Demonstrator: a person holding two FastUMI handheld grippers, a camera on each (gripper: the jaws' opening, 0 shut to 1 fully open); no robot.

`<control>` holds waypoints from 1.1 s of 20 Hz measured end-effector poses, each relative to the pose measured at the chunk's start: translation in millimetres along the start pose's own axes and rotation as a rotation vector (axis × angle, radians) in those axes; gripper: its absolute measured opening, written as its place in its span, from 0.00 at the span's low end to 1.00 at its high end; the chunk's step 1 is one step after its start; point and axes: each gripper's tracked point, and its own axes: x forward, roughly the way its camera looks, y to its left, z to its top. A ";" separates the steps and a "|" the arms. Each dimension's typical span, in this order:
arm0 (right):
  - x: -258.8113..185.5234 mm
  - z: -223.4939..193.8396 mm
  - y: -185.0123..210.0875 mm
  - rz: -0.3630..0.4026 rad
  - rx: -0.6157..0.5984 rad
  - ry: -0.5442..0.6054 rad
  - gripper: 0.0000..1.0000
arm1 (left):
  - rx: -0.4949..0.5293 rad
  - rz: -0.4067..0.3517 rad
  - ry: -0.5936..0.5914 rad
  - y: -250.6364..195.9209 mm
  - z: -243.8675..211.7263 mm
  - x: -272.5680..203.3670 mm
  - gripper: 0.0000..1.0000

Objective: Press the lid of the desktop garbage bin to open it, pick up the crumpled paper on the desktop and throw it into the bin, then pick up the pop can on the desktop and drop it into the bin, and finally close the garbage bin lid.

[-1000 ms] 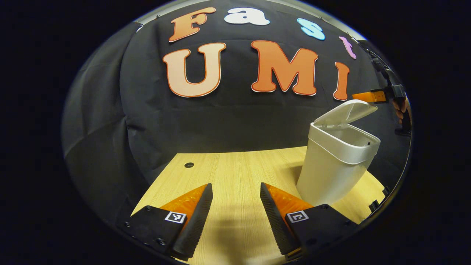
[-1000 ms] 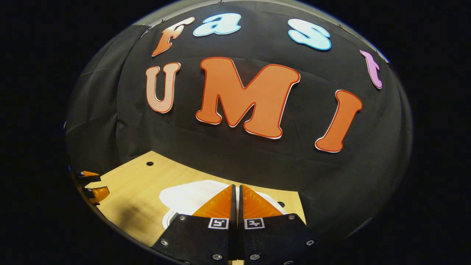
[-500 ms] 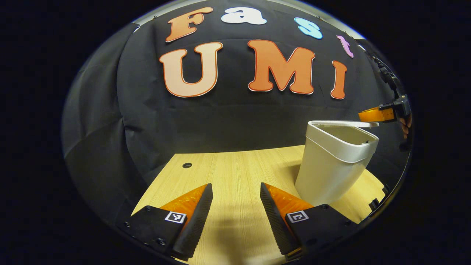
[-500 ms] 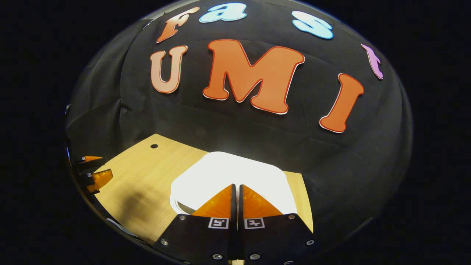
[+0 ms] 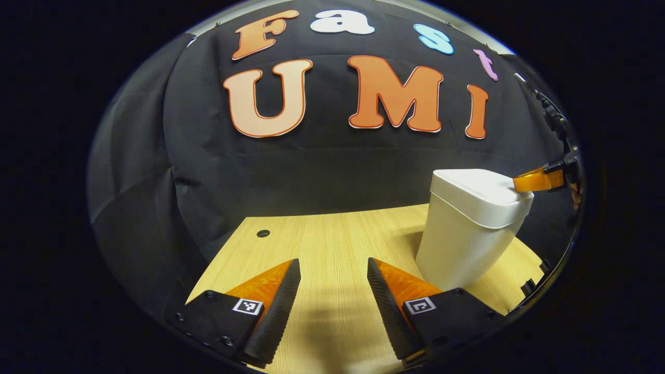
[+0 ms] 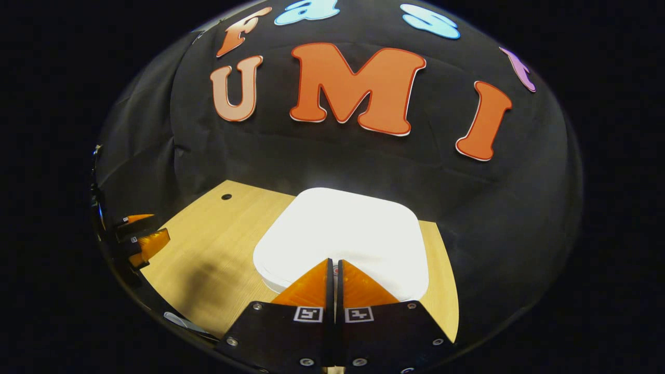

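- Garbage bin (image 5: 470,234) at 3 o'clock in left gripper view, lid (image 6: 343,236) down flat.
- Right gripper (image 6: 334,265): fingers pressed together, empty, tips on lid.
- Left gripper (image 5: 332,275): wide apart, empty, over table (image 5: 332,239).

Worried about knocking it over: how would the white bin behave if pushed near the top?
The bin looks apt to tip: it stands tall and narrows toward its base. Its smooth plastic would probably slide on the table. The right tongs, closed, rest on the shut lid.
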 end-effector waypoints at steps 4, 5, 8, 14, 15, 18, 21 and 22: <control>-3.1 -3.2 -2.8 -0.022 0.028 0.006 0.02 | 0.002 0.007 0.007 -0.8 0.5 -0.3 0.84; -2.1 -4.3 -2.4 -0.026 0.064 0.010 0.01 | 0.002 0.007 0.007 -1.0 0.7 0.0 0.82; -3.7 -5.4 0.4 -0.009 0.104 0.017 0.01 | 0.001 -0.004 0.007 -3.4 1.3 -0.2 0.82; -4.6 0.0 -0.6 -0.005 0.077 -0.042 0.01 | 0.007 -0.019 -0.032 -4.9 23.6 -2.3 0.82; -4.8 3.7 -1.7 -0.011 0.070 -0.063 0.02 | 0.005 -0.022 -0.041 -4.1 30.4 -3.0 0.84; -18.4 23.1 13.1 0.016 0.063 -0.163 0.20 | 0.005 -0.021 -0.075 -1.0 48.8 -6.6 0.84; -28.4 48.5 20.1 0.011 0.021 -0.288 0.42 | -0.007 -0.021 -0.102 0.8 65.3 -9.6 0.82; -31.3 57.1 23.1 0.013 0.017 -0.322 0.51 | -0.013 -0.019 -0.112 1.6 71.5 -11.4 0.82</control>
